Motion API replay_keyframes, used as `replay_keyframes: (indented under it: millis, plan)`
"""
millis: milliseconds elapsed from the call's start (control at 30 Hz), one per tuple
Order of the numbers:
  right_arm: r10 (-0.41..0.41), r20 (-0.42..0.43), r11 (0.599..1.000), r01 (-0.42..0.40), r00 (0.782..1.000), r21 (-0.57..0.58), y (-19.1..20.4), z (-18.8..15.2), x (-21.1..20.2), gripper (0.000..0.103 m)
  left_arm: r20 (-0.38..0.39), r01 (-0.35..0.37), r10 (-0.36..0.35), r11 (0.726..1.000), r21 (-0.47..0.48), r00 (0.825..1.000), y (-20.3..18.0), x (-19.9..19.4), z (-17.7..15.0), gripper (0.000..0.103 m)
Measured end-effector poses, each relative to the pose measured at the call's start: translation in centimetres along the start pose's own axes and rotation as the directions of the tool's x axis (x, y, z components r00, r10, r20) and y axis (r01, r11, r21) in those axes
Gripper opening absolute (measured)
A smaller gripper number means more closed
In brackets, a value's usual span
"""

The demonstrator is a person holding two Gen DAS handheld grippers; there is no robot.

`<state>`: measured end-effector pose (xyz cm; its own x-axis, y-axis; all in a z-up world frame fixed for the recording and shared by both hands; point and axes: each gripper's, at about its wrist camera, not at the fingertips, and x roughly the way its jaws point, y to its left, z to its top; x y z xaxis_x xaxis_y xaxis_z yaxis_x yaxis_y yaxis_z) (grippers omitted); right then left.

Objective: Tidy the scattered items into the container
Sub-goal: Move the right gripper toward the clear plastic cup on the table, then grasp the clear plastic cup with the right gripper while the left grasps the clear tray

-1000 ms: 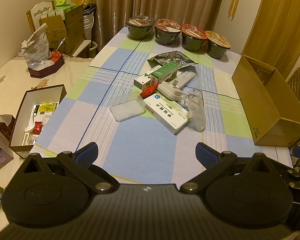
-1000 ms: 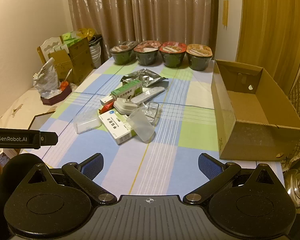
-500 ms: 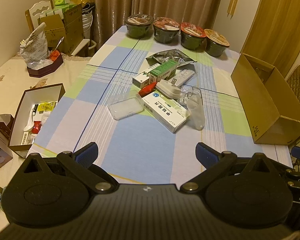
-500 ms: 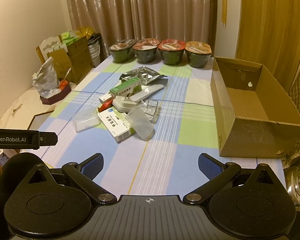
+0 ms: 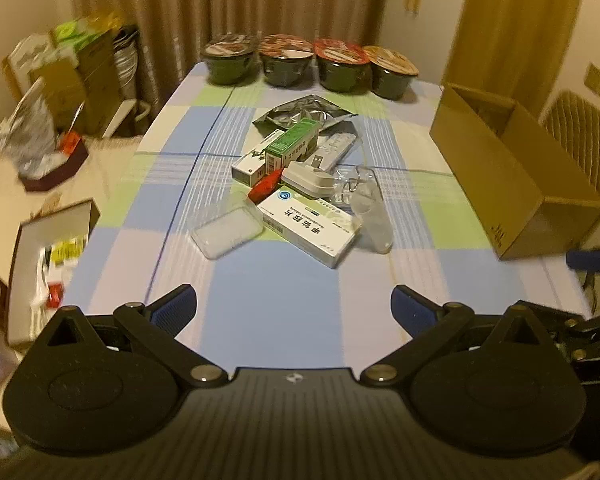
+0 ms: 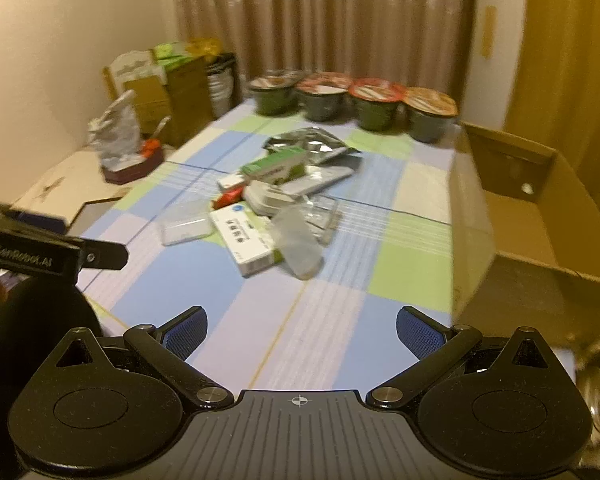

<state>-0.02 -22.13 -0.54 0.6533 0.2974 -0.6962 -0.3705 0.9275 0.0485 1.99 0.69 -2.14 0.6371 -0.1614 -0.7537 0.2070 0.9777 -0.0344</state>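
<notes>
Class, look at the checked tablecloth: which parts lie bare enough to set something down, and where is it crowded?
Bare: the near strip between the open left gripper and the pile of boxes; the left side beside the clear lid; the band between pile and cardboard box. Crowded: the pile itself, and the far edge with four noodle bowls.

My left gripper [image 5: 294, 308] and right gripper [image 6: 302, 330] look alike: matte black bodies with ribbed centres, two round discs, silver pivot screws, and blue textured fingertip pads [image 6: 186, 332]. To my right gripper's left, a black bar reads "GenRobot.AI" in pale lettering.
</notes>
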Motion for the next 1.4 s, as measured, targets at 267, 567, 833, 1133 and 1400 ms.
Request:
replay_keyframes:
  millis: [267, 567, 833, 1133, 1400]
  plan:
    - [0.067, 0.027, 0.991, -0.063, 0.997, -0.121, -0.6, 2.1, 3.7, 0.103, 0.010, 0.076, -0.078, 0.988, 0.131, 0.997, 3.0, 2.9, 1.9, 0.102]
    - [0.189, -0.073, 0.934, -0.203, 0.979, -0.296, -1.8, 5.5, 11.7, 0.103, -0.043, 0.130, -0.123, 0.946, 0.297, 0.991, 5.7, 8.7, 4.1, 0.101]
    - [0.258, -0.182, 0.851, -0.312, 0.949, -0.422, -2.7, 7.4, 18.1, 0.103, -0.113, 0.199, -0.167, 0.889, 0.413, 0.980, 6.7, 14.0, 5.6, 0.098]
    - [0.299, -0.293, 0.762, -0.412, 0.908, -0.499, -2.7, 7.8, 22.5, 0.074, -0.189, 0.298, -0.233, 0.813, 0.501, 0.954, 7.3, 18.0, 6.5, 0.091]
    - [0.337, -0.343, 0.734, -0.473, 0.877, -0.488, -2.8, 8.0, 24.3, 0.074, -0.262, 0.375, -0.274, 0.767, 0.521, 0.925, 7.9, 20.5, 7.6, 0.090]
